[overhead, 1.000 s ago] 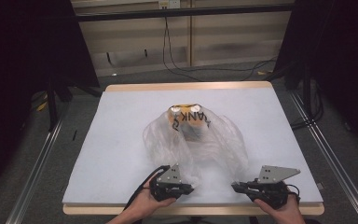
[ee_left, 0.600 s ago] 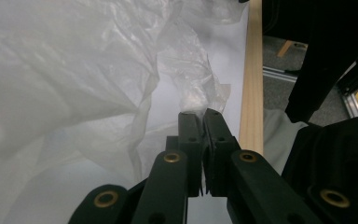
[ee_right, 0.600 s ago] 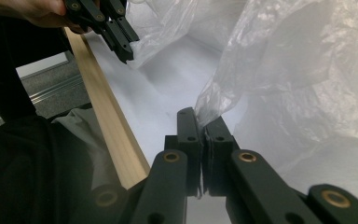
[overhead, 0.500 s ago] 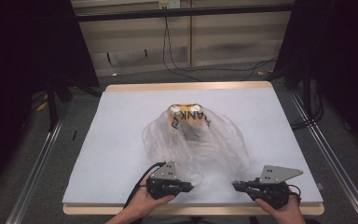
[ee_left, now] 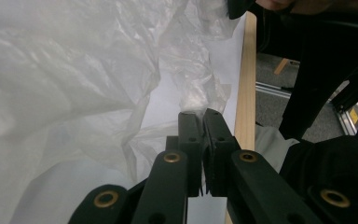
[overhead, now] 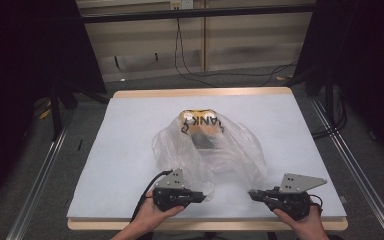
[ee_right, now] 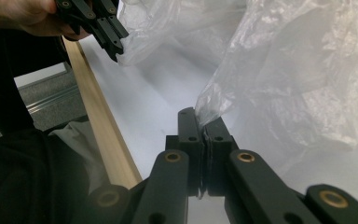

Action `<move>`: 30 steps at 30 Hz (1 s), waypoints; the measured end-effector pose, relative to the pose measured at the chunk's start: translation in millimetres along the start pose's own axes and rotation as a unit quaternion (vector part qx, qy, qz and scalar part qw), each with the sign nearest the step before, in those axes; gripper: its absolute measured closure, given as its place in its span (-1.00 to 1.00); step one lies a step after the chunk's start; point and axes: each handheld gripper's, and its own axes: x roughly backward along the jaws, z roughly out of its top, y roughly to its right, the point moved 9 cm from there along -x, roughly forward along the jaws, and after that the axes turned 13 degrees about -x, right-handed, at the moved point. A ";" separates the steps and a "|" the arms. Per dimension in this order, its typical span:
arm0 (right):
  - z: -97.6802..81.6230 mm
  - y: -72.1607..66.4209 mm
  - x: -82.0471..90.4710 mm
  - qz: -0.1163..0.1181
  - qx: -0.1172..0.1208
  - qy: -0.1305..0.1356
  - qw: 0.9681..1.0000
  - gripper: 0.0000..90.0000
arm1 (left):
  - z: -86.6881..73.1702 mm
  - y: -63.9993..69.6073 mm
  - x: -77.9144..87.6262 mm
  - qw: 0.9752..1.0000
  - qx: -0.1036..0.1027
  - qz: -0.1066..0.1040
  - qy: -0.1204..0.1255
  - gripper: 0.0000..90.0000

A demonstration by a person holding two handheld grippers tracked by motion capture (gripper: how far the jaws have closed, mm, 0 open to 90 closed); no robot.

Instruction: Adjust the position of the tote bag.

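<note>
Crinkly clear plastic bag (overhead: 215, 150), both tools.

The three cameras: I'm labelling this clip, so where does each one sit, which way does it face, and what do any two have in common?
High view: fixed above the person's side, looking forward and down on the table; both hands and forearms enter at the bottom.
Left gripper view: rides the left gripper, looking along its jaws, shut on the clear plastic bag.
Right gripper view: rides the right gripper, jaws pinching the bag's edge.
Shared: both gripper views show the bag and the table's wooden edge.
</note>
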 end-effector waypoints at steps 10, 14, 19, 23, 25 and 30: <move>14.5 1.1 0.8 0.002 0.006 0.015 1.000 0.96 | 8.6 -3.9 13.1 1.000 -0.007 0.009 0.012 0.94; 24.6 1.6 7.3 0.002 0.008 0.031 0.999 0.96 | 14.6 -7.8 23.8 0.999 -0.004 0.022 0.027 0.94; 37.1 2.3 9.7 0.002 0.014 0.045 0.999 0.96 | 18.7 -11.2 34.4 0.999 -0.008 0.033 0.036 0.94; 48.3 3.2 9.8 0.003 0.020 0.054 0.998 0.96 | 26.6 -18.3 47.4 0.997 -0.014 0.051 0.050 0.94; 54.9 3.3 9.3 0.005 0.022 0.061 0.998 0.97 | 30.8 -22.1 54.2 0.997 -0.019 0.060 0.054 0.94; 74.0 2.7 9.5 0.007 0.036 0.076 0.996 0.97 | 42.6 -28.3 68.6 0.994 -0.030 0.079 0.069 0.94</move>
